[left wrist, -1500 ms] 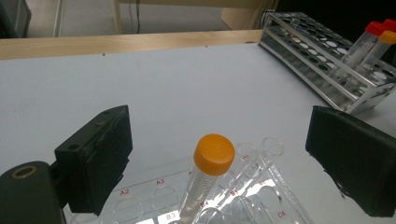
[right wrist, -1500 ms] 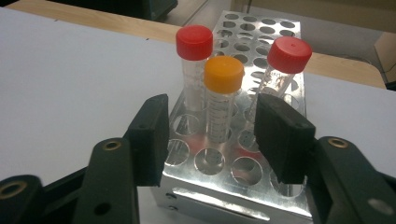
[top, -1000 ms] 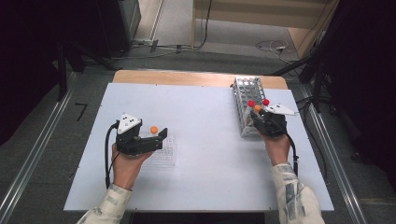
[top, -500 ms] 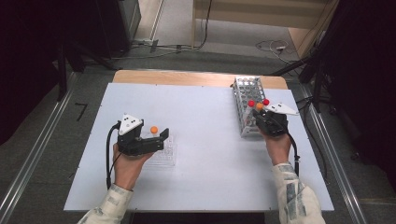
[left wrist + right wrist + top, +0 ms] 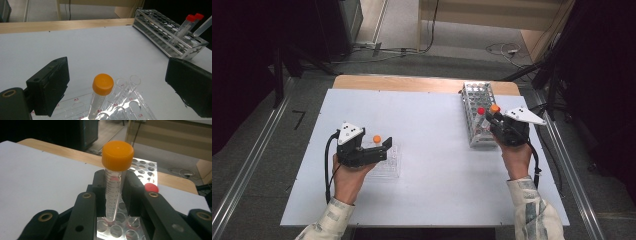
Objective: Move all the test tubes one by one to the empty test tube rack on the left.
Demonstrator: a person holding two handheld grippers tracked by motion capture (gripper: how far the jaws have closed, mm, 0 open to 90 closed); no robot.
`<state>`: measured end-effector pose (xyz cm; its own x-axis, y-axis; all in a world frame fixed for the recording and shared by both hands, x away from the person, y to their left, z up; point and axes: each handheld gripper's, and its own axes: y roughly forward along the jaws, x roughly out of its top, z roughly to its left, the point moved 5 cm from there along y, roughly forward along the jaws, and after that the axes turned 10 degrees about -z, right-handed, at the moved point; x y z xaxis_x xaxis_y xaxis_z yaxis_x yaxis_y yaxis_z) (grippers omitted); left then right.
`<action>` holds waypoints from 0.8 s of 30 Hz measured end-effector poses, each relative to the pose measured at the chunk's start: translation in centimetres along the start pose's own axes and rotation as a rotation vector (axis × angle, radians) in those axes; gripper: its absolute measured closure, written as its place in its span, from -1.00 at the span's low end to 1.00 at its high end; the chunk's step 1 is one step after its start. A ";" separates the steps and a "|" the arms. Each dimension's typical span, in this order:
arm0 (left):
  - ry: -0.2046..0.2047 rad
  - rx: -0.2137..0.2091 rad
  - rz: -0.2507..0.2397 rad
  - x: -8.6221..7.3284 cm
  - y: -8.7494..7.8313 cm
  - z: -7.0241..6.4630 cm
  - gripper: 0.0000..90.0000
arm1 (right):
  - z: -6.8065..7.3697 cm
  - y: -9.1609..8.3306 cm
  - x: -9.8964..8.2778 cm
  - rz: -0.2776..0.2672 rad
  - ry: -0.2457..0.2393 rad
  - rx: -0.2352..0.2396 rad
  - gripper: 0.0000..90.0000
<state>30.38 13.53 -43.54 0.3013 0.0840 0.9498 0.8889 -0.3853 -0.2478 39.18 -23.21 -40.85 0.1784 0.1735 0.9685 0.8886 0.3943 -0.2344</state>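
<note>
Above the metal rack (image 5: pixel 477 112), my right gripper (image 5: pixel 115 187) has just closed its jaws on the orange-capped tube (image 5: pixel 115 173), whose tip hangs just over the holes. I'd draw it straight up, keeping it vertical, so it clears the red-capped tubes (image 5: pixel 192 20) beside it. My left gripper (image 5: pixel 379 150) rests wide open around the other orange-capped tube (image 5: pixel 101 96) in the clear rack (image 5: pixel 390 167), hand low on the table.
</note>
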 end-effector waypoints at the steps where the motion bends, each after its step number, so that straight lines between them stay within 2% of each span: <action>1: -0.002 -0.001 0.000 0.0 0.0 0.0 -0.87 | 0.3 0.0 0.0 0.004 -0.001 0.016 0.58; 7: 0.002 -0.021 -0.003 0.1 -0.1 -0.5 -0.87 | 2.2 -0.1 -0.2 0.014 0.000 0.092 0.58; 16: 0.001 -0.056 -0.016 0.3 -0.3 -1.3 -0.87 | 6.1 0.3 -1.0 0.046 0.015 0.245 0.58; 24: 0.009 -0.090 -0.019 0.4 -0.3 -2.0 -0.87 | 8.9 0.5 -1.9 0.075 -0.010 0.320 0.58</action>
<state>29.52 11.85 -42.73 0.2811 0.0843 0.9560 0.8598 -0.4646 -0.2118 35.54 -15.29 -43.57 0.2325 0.2214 0.9471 0.6946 0.6438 -0.3210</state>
